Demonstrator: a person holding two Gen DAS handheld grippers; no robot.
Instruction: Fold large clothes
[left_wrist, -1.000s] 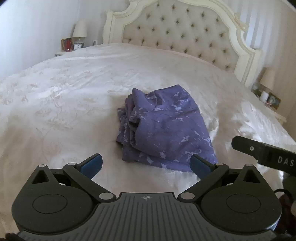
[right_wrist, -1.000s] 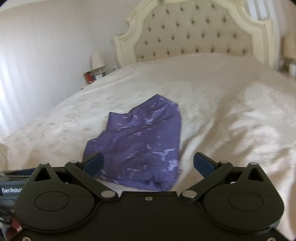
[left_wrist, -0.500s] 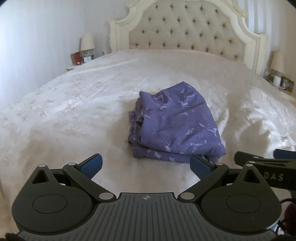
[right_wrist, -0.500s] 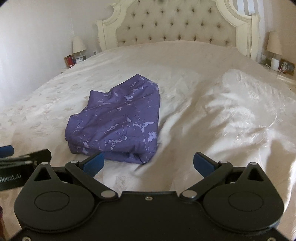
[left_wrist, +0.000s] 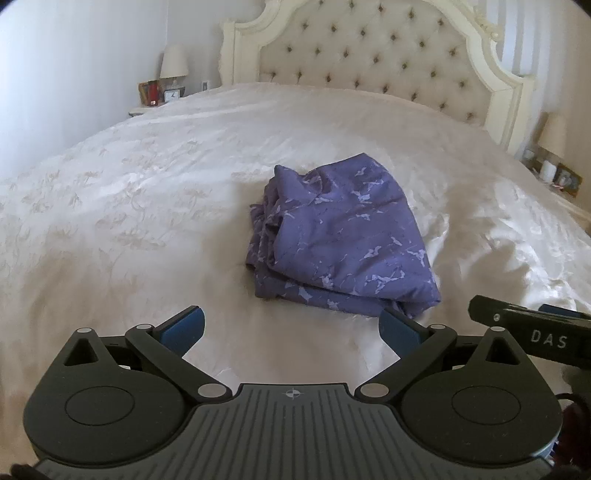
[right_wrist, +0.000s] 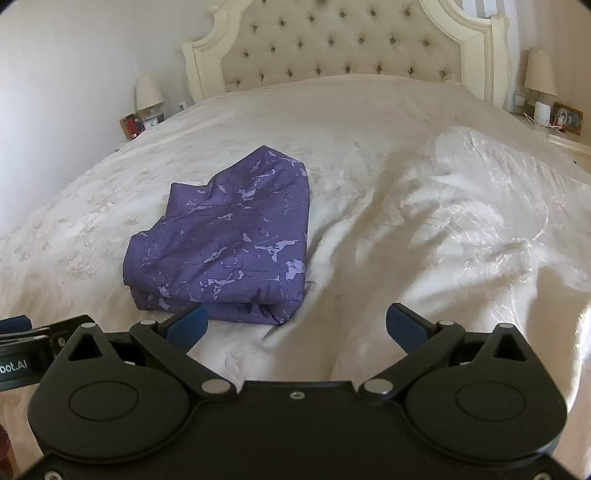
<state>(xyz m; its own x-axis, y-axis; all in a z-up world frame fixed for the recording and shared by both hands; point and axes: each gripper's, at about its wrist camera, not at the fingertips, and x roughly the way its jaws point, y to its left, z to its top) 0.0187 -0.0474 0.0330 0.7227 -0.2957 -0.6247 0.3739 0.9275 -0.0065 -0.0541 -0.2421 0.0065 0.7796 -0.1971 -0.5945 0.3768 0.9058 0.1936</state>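
A purple patterned garment (left_wrist: 340, 236) lies folded in a compact stack on the white bedspread (left_wrist: 147, 206); it also shows in the right wrist view (right_wrist: 229, 243). My left gripper (left_wrist: 291, 326) is open and empty, held above the bed just short of the stack's near edge. My right gripper (right_wrist: 295, 325) is open and empty, near the stack's front right corner. The right gripper's side shows at the right edge of the left wrist view (left_wrist: 532, 332).
A tufted cream headboard (left_wrist: 369, 55) stands at the far end. Nightstands with lamps flank the bed, left (left_wrist: 173, 66) and right (right_wrist: 541, 74). The bedspread is rumpled to the right of the garment (right_wrist: 461, 221).
Both grippers have drawn back and risen from the folded garment, staying open. The views have swung to face the headboard more squarely. The garment has not moved.
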